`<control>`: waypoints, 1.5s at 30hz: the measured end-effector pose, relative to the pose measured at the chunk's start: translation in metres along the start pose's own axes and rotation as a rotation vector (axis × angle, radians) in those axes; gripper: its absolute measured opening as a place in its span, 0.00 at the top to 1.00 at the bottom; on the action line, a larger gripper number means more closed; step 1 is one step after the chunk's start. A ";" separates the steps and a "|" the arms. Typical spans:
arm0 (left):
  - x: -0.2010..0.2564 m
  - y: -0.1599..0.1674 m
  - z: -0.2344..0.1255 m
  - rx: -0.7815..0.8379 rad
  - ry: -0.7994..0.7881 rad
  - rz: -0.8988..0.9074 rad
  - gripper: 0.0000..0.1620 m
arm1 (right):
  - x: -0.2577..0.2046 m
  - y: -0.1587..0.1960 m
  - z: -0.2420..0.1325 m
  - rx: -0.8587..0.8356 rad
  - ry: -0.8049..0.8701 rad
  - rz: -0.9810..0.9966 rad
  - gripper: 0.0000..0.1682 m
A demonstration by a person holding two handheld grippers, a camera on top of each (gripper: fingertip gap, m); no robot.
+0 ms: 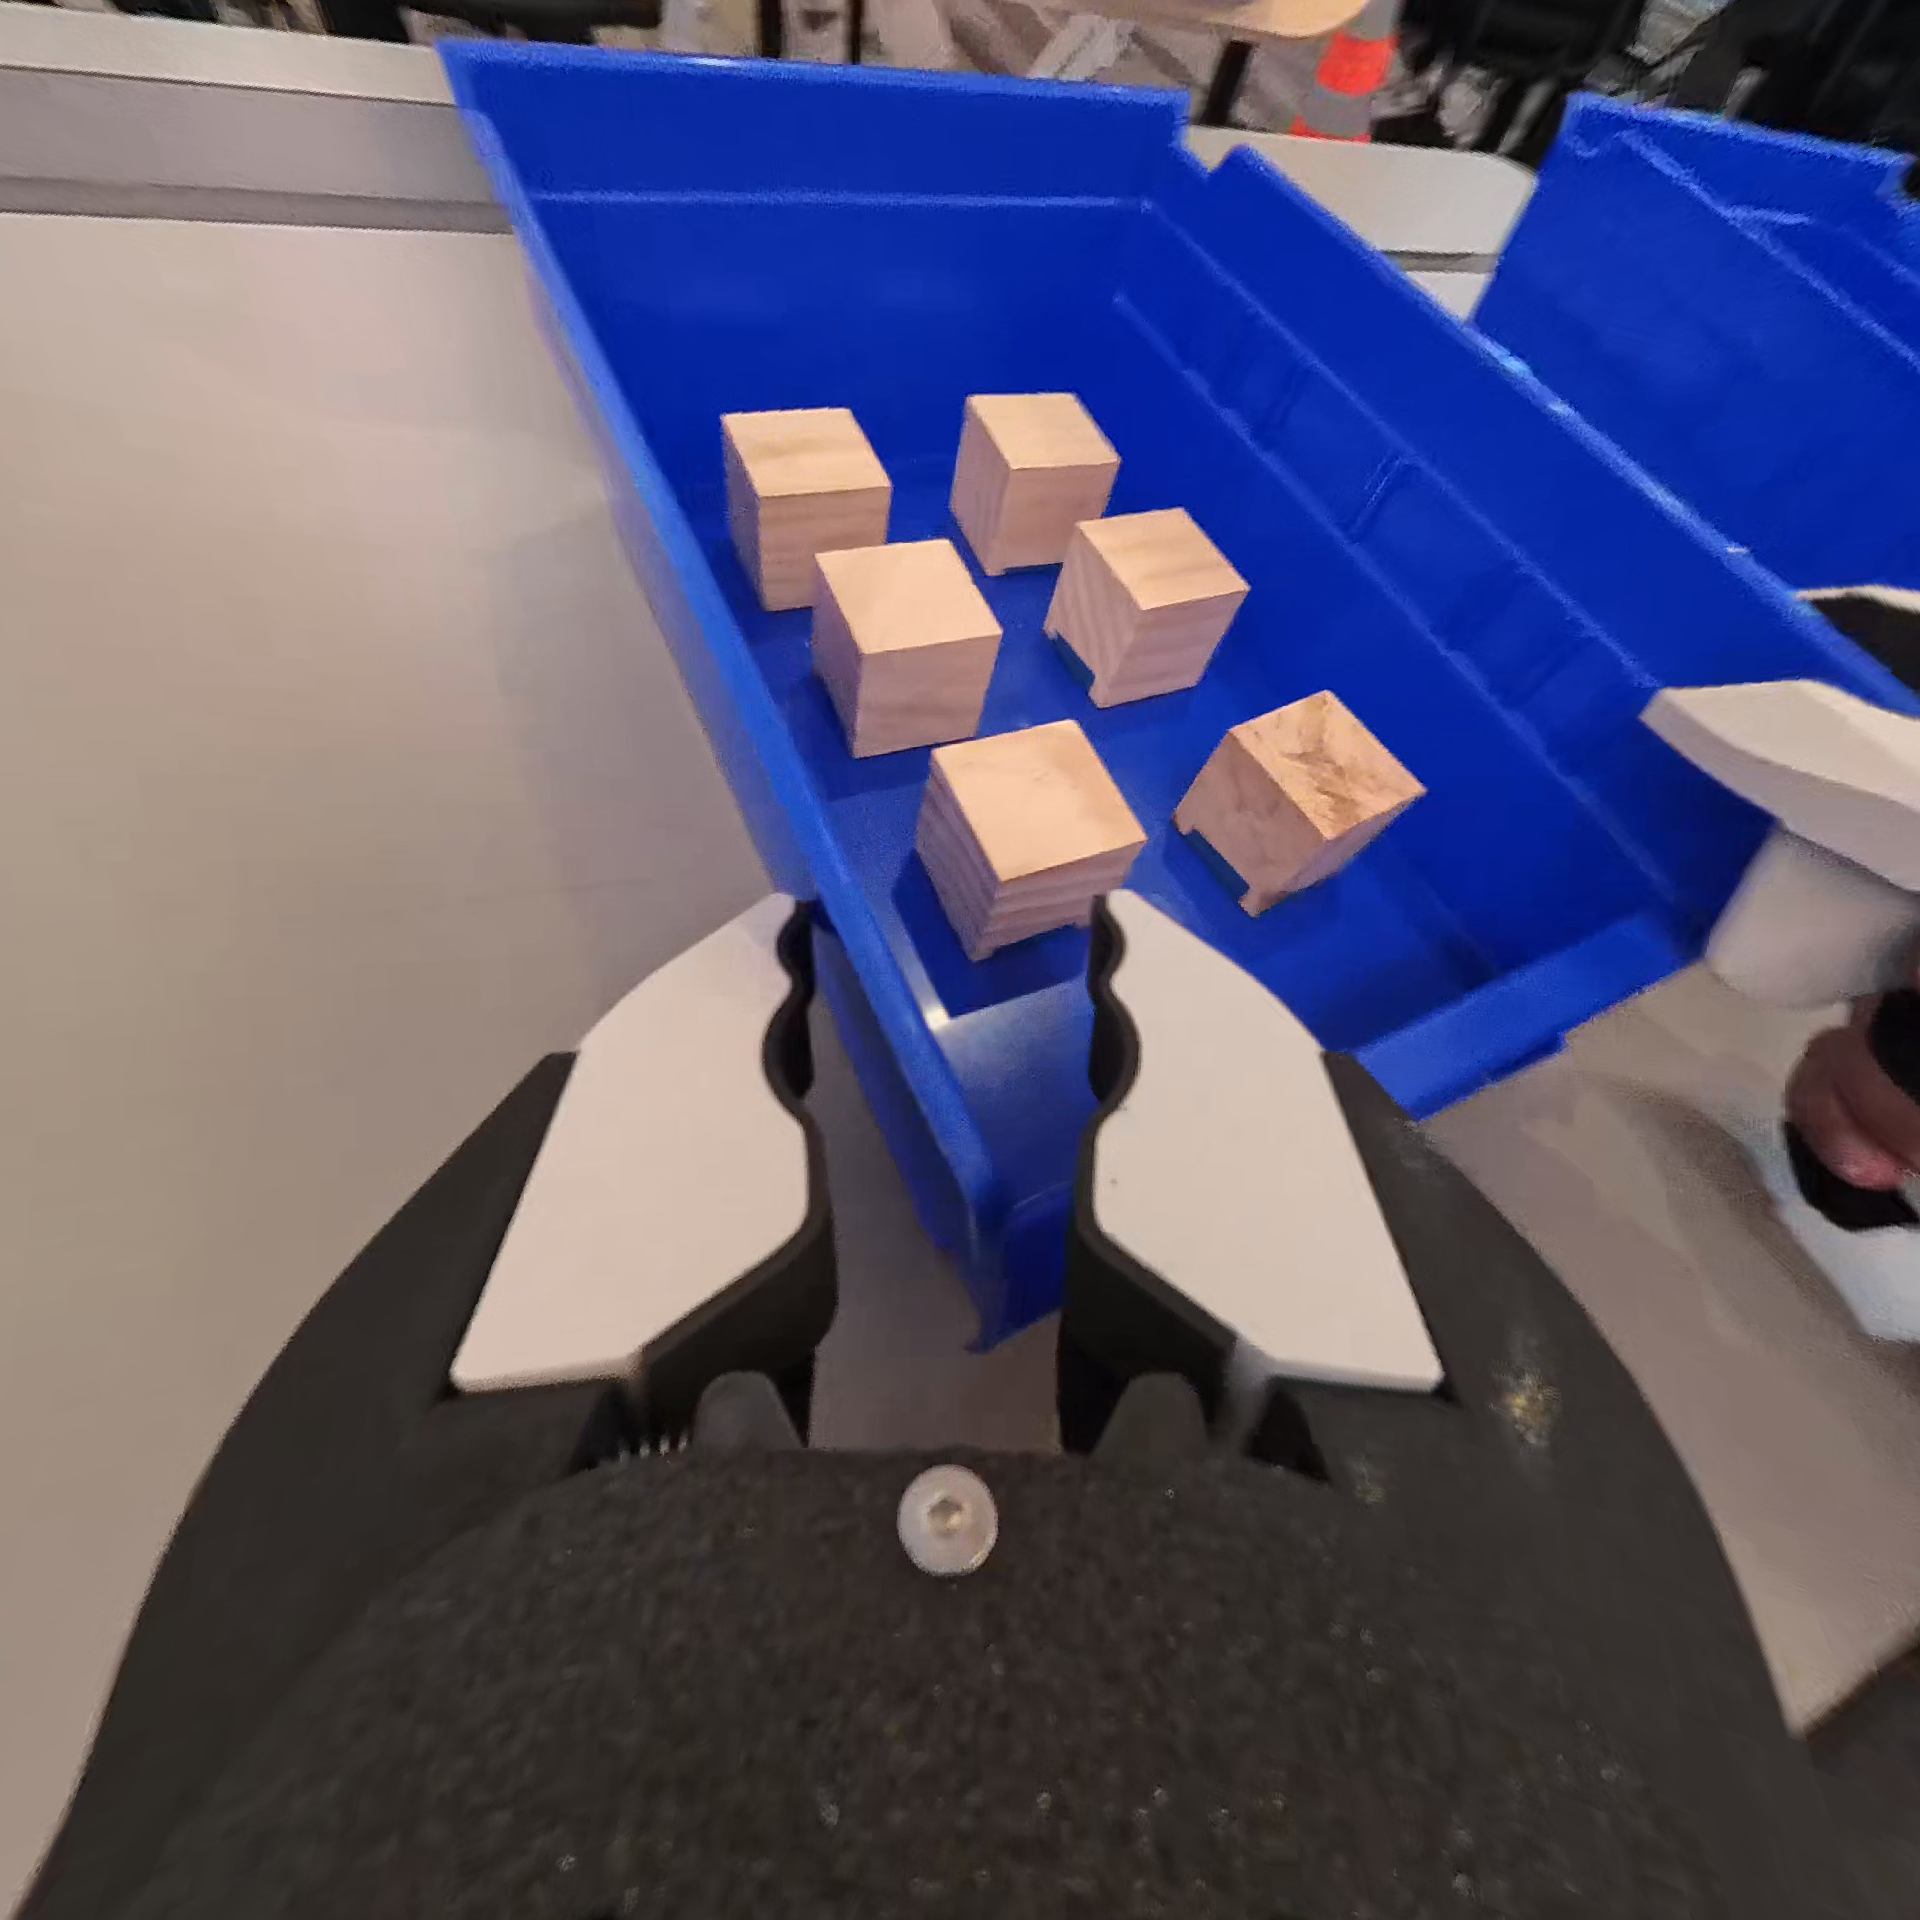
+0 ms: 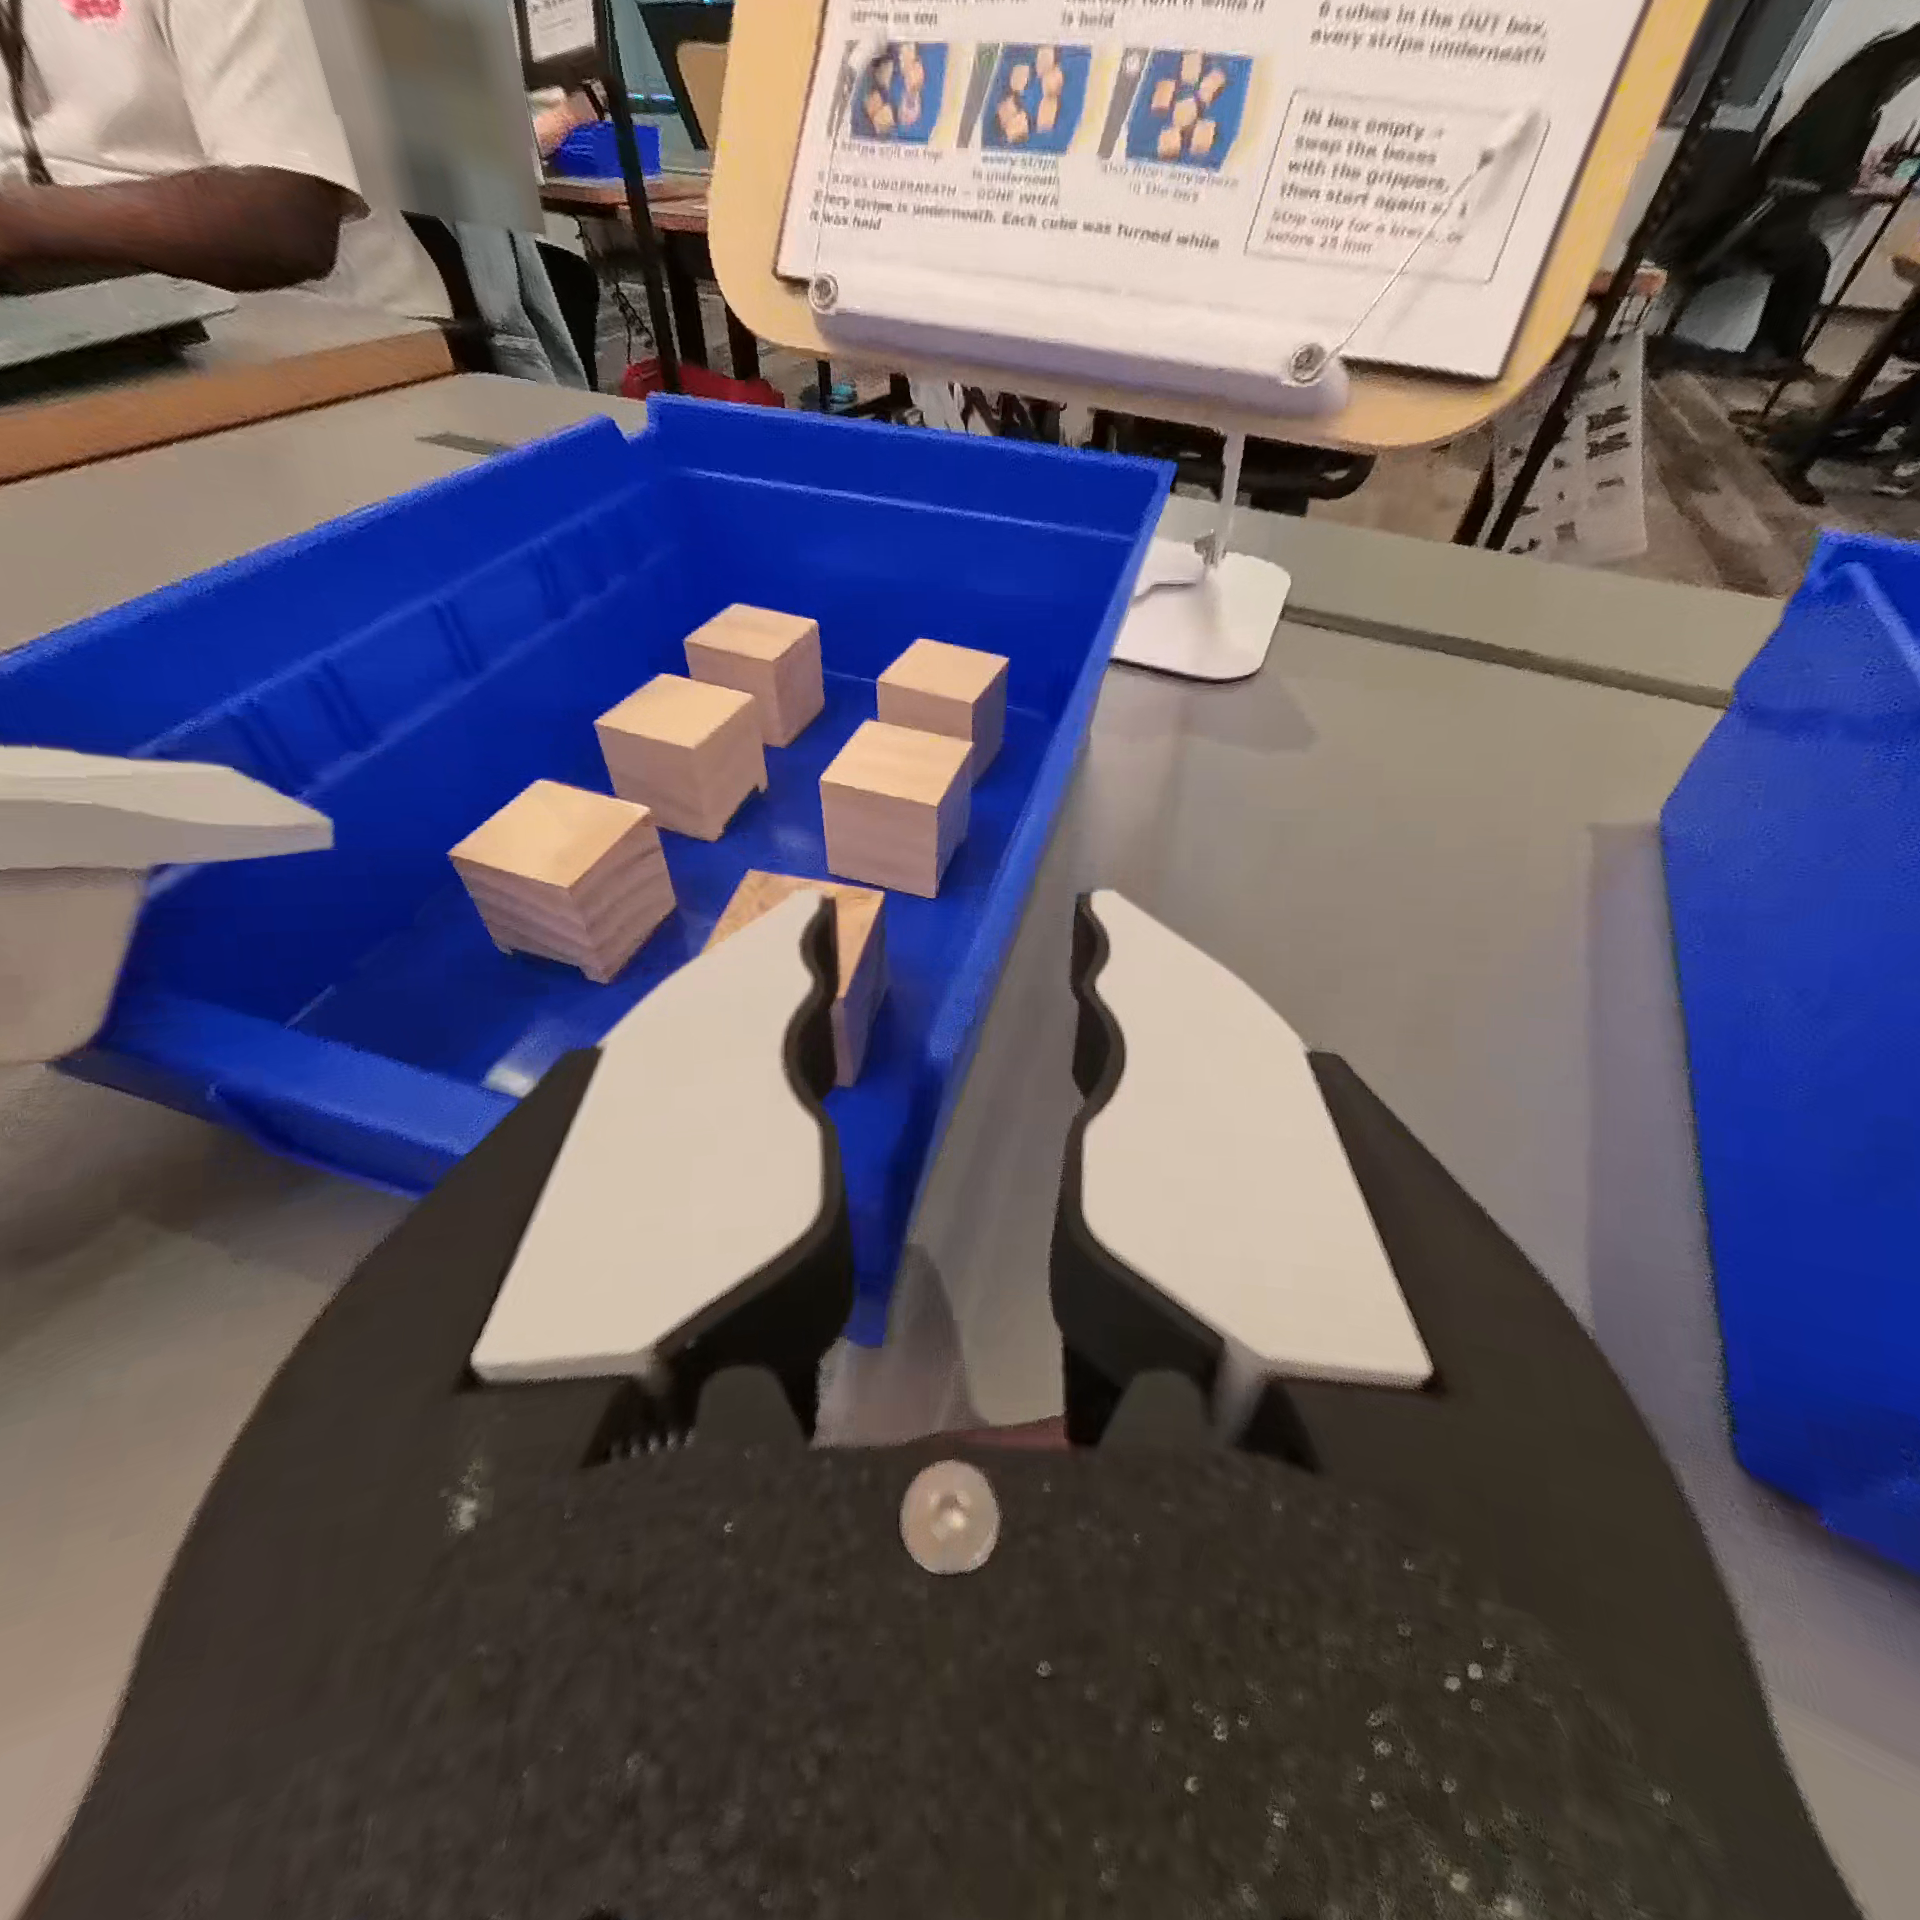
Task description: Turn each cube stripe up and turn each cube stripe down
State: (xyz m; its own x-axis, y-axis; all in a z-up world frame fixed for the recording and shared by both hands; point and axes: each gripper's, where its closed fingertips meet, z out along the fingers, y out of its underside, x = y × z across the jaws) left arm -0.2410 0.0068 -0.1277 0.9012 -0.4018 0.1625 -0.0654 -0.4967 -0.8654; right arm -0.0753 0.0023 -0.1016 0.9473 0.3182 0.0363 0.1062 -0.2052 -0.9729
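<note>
Several plain wooden cubes (image 1: 904,644) stand in a blue bin (image 1: 831,260), pale faces up; a strip of blue shows at the bottom edge of two of them. My left gripper (image 1: 951,914) is open and straddles the bin's near left wall by the corner, close to the nearest cube (image 1: 1029,821). My right gripper (image 2: 954,904) is open and straddles the same bin's (image 2: 312,644) right wall. Its left finger hides part of one cube (image 2: 857,966). Each gripper shows at the edge of the other's view (image 1: 1787,748) (image 2: 156,810).
A second blue bin (image 2: 1818,1039) stands to the right on the grey table (image 2: 1351,831), also seen in the left wrist view (image 1: 1714,312). An instruction board on a white stand (image 2: 1143,208) is behind the bins. A person sits at the far left (image 2: 156,156).
</note>
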 end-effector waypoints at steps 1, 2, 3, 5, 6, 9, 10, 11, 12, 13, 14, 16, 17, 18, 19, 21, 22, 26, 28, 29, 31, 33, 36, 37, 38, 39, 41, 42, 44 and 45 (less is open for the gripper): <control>-0.001 -0.001 0.000 0.003 -0.027 -0.001 0.72 | -0.003 0.001 0.004 0.001 -0.016 0.009 0.78; -0.003 -0.002 0.000 -0.005 -0.045 -0.009 0.77 | -0.001 0.001 0.005 0.003 0.002 0.027 0.80; -0.006 -0.003 -0.002 -0.012 -0.066 -0.005 0.82 | 0.006 0.000 0.004 0.011 0.056 0.038 0.92; -0.012 -0.005 -0.008 -0.006 -0.129 0.044 0.91 | 0.003 -0.004 0.001 0.042 0.062 0.078 0.94; -0.013 -0.006 -0.010 -0.005 -0.150 0.059 0.93 | 0.001 -0.006 -0.001 0.050 0.089 0.108 0.94; -0.030 -0.016 -0.022 0.021 -0.199 0.077 0.97 | -0.016 -0.013 -0.008 0.092 0.149 0.139 0.95; -0.038 -0.021 -0.028 0.041 -0.208 0.074 0.98 | -0.026 -0.017 -0.009 0.107 0.149 0.143 0.95; -0.047 -0.028 -0.037 0.073 -0.220 0.069 0.98 | -0.037 -0.020 -0.008 0.119 0.145 0.148 0.94; -0.057 -0.034 -0.046 0.095 -0.243 0.076 0.98 | -0.050 -0.024 -0.006 0.131 0.138 0.148 0.94; -0.070 -0.039 -0.056 0.113 -0.272 0.087 0.98 | -0.063 -0.028 -0.002 0.141 0.126 0.141 0.94; -0.083 -0.045 -0.066 0.139 -0.298 0.091 0.99 | -0.077 -0.032 0.005 0.141 0.106 0.141 0.94; -0.116 -0.052 -0.087 0.157 -0.356 0.096 0.99 | -0.109 -0.043 0.021 0.138 0.062 0.148 0.94; -0.134 -0.053 -0.095 0.151 -0.387 0.093 0.99 | -0.126 -0.049 0.030 0.142 0.047 0.148 0.94; -0.152 -0.055 -0.104 0.158 -0.414 0.083 1.00 | -0.143 -0.053 0.040 0.137 0.034 0.149 0.94; -0.171 -0.056 -0.111 0.167 -0.435 0.068 0.99 | -0.160 -0.057 0.050 0.135 0.022 0.147 0.94; -0.207 -0.057 -0.123 0.193 -0.462 0.029 1.00 | -0.193 -0.063 0.069 0.132 0.006 0.143 0.94; -0.223 -0.056 -0.126 0.197 -0.467 0.013 0.99 | -0.207 -0.064 0.078 0.125 0.004 0.151 0.94; -0.273 -0.039 -0.125 0.185 -0.448 -0.083 0.99 | -0.247 -0.064 0.103 0.095 0.053 0.185 0.95; -0.287 -0.027 -0.119 0.158 -0.434 -0.107 0.99 | -0.256 -0.056 0.115 0.066 0.067 0.182 0.96; -0.292 -0.024 -0.115 0.139 -0.434 -0.102 0.99 | -0.259 -0.050 0.120 0.046 0.057 0.186 0.95; -0.298 -0.025 -0.109 0.134 -0.434 -0.087 0.99 | -0.261 -0.044 0.125 0.045 0.045 0.189 0.95; -0.302 -0.026 -0.102 0.129 -0.422 -0.100 0.99 | -0.260 -0.044 0.128 0.041 0.048 0.176 0.94; -0.304 -0.021 -0.093 0.126 -0.389 -0.132 0.99 | -0.257 -0.042 0.137 0.023 0.018 0.185 0.93; -0.305 -0.021 -0.093 0.129 -0.388 -0.126 0.99 | -0.256 -0.043 0.139 0.026 -0.004 0.175 0.92; -0.304 -0.020 -0.093 0.122 -0.385 -0.116 0.98 | -0.257 -0.043 0.138 0.019 -0.031 0.156 0.91; -0.305 -0.020 -0.094 0.116 -0.384 -0.118 0.98 | -0.258 -0.043 0.137 0.009 -0.073 0.132 0.89; -0.304 -0.020 -0.095 0.125 -0.379 -0.157 0.98 | -0.264 -0.039 0.129 -0.057 -0.188 0.068 0.85; -0.303 -0.020 -0.096 0.134 -0.370 -0.181 0.94 | -0.264 -0.036 0.120 -0.103 -0.254 0.035 0.83; -0.298 -0.023 -0.102 0.155 -0.365 -0.215 0.86 | -0.261 -0.035 0.096 -0.146 -0.406 0.010 0.74; -0.294 -0.025 -0.109 0.162 -0.384 -0.224 0.85 | -0.263 -0.031 0.078 -0.184 -0.538 -0.016 0.71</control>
State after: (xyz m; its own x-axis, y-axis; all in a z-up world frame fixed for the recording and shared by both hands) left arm -0.5514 0.0537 -0.1021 0.9806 0.0305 0.1934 0.1893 -0.4000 -0.8967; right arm -0.3516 -0.0034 -0.0987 0.6629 0.7395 -0.1171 0.2160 -0.3387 -0.9158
